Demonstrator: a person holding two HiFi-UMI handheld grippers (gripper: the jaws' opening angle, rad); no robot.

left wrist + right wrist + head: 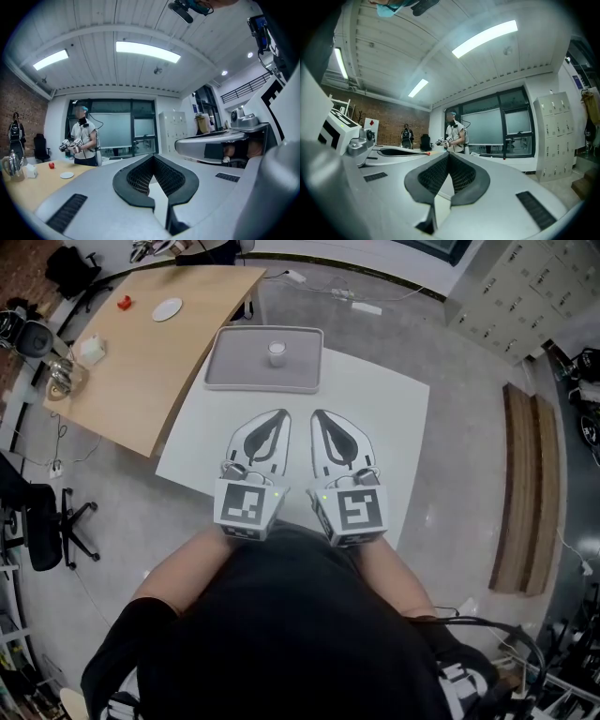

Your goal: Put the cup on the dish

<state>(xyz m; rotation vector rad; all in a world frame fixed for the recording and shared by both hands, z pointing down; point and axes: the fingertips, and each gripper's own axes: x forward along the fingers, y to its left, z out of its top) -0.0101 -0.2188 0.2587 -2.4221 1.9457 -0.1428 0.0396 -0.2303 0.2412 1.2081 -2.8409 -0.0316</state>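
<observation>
While both hang level | left gripper (pixel 281 414) jaws together, empty; right gripper (pixel 317 414) jaws together, empty

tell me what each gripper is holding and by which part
Nothing is held. The left gripper and the right gripper are both shut and empty; the cup stands apart from them on the grey tray.
</observation>
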